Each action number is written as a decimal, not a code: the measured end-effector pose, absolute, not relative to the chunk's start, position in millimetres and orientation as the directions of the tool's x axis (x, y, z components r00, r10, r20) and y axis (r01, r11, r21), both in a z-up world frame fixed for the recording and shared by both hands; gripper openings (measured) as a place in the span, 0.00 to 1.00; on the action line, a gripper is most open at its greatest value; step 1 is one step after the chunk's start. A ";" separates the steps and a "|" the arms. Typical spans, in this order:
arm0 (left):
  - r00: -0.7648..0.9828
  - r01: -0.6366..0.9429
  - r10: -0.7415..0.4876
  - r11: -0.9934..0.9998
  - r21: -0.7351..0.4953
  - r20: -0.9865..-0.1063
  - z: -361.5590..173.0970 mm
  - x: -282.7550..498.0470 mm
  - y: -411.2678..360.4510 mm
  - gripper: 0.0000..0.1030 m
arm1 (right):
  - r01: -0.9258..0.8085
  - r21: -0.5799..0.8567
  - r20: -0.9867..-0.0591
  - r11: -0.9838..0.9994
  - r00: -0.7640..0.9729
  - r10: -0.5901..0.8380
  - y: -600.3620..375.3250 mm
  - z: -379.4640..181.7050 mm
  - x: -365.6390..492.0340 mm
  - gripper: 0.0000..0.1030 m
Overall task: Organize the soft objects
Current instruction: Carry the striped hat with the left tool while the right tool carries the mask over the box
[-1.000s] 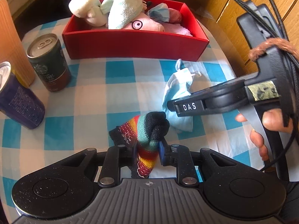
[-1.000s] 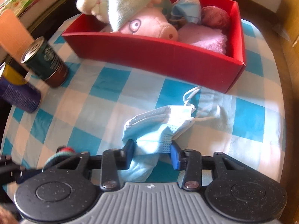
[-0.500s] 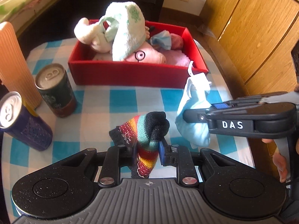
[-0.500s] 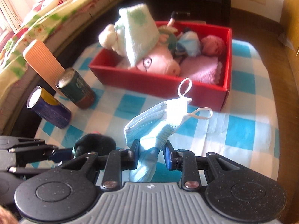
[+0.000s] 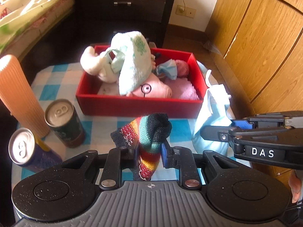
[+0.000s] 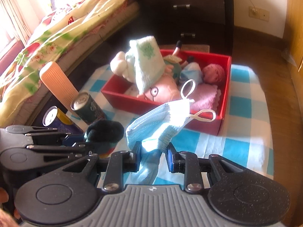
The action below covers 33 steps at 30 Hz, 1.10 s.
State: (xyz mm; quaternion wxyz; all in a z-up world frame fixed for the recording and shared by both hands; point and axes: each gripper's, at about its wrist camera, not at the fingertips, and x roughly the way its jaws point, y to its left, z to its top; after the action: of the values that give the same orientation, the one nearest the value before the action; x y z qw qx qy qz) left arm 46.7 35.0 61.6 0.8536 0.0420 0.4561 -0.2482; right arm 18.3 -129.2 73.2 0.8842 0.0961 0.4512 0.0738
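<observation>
My left gripper (image 5: 148, 151) is shut on a rainbow-striped knit sock (image 5: 151, 132) with a black cuff, held above the checked tablecloth (image 5: 102, 128). To its right, my right gripper (image 6: 153, 155) is shut on a light blue face mask (image 6: 161, 121), which hangs in the air with its white ear loops free. In the left wrist view the mask (image 5: 210, 117) dangles from the right gripper (image 5: 217, 132). Ahead stands a red box (image 5: 138, 106) holding a pink pig plush (image 5: 151, 90), a white plush, a pale green towel (image 5: 134, 64) and pink cloths. The red box (image 6: 225, 87) lies beyond the mask.
Two drink cans (image 5: 64, 123) (image 5: 28, 151) and a tall orange ribbed cylinder (image 5: 17, 94) stand at the table's left. A bed (image 6: 47, 37) lies to the left, a dark dresser (image 6: 189, 15) behind the box and wooden cupboard doors (image 5: 265, 47) to the right.
Both grippers have risen with their loads. The mask has come up off the tablecloth and now hangs free. The box and cans look farther below.
</observation>
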 end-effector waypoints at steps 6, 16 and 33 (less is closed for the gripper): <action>0.497 0.452 -0.379 0.881 -0.140 -0.781 75.2 62.9 31.2 0.22 | -0.046 0.211 -0.766 0.976 0.612 0.194 -133.3 86.7 23.2 0.05; 0.527 0.433 -0.351 0.894 -0.111 -0.774 83.7 97.2 18.4 0.23 | -0.039 0.174 -0.748 0.984 0.645 0.157 -138.7 101.9 49.1 0.05; 0.593 0.377 -0.301 0.923 -0.072 -0.747 82.7 171.5 -2.2 0.26 | 0.028 0.167 -0.740 0.986 0.664 0.106 -166.4 92.4 124.6 0.05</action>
State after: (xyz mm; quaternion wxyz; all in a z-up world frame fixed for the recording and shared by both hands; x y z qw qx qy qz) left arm 171.5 -2.2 82.7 0.8913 0.0466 0.4091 -0.1900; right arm 124.6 -166.4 92.4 0.9084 0.0822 0.4094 0.0214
